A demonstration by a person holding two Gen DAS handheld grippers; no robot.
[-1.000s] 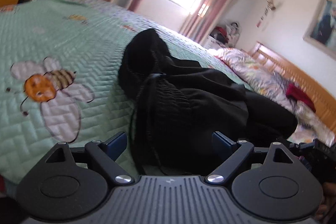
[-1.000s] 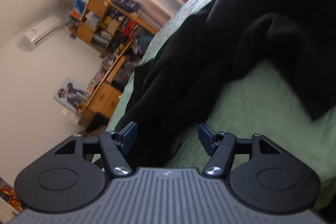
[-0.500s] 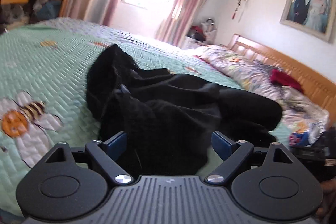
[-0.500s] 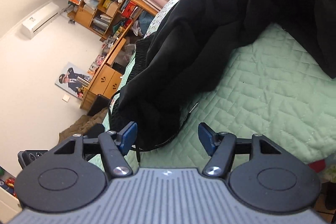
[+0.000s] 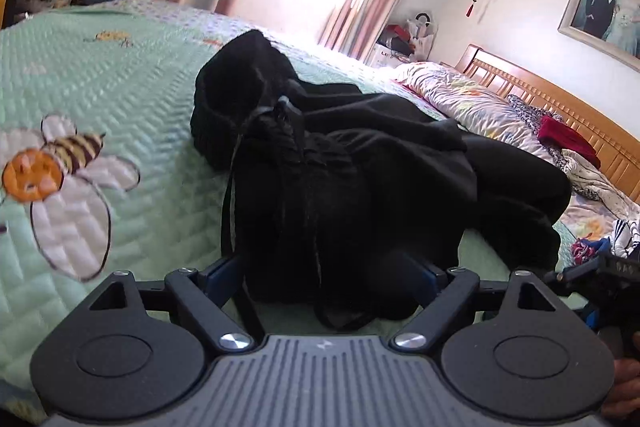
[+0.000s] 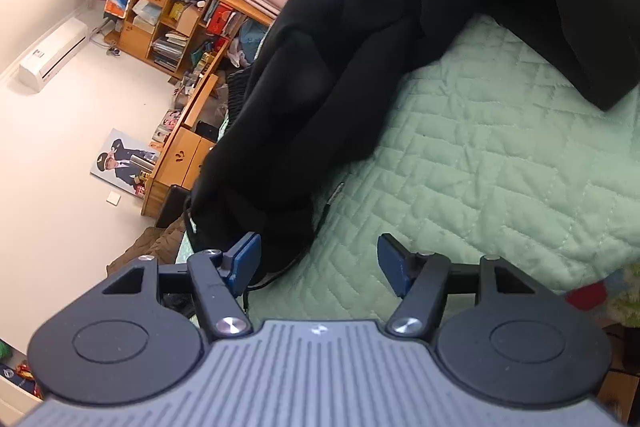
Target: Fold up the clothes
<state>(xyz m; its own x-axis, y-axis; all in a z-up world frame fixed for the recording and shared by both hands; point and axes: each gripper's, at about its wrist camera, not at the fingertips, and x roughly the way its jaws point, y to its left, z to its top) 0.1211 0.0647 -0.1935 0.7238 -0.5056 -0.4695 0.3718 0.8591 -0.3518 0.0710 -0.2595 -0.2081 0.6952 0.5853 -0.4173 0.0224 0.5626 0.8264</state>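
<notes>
left hand-held gripper (image 5: pixel 326 277) is right at the near edge of the crumpled black fabric garment (image 5: pixel 360 179), jaws closing with a bunch of the cloth and its thin black drawstring (image 5: pixel 230 195) between the blue pads, can't tell if they're pressing on it though. right hand-held gripper (image 6: pixel 320 259) is spread wide, one end of the same garment just beside its left pad, not gripped. garment's heaped on the mint green quilted bed cover (image 5: pixel 132 99), a stitched bee (image 5: pixel 52 163) off to the left. wooden headboard (image 5: pixel 560 107) way back.
</notes>
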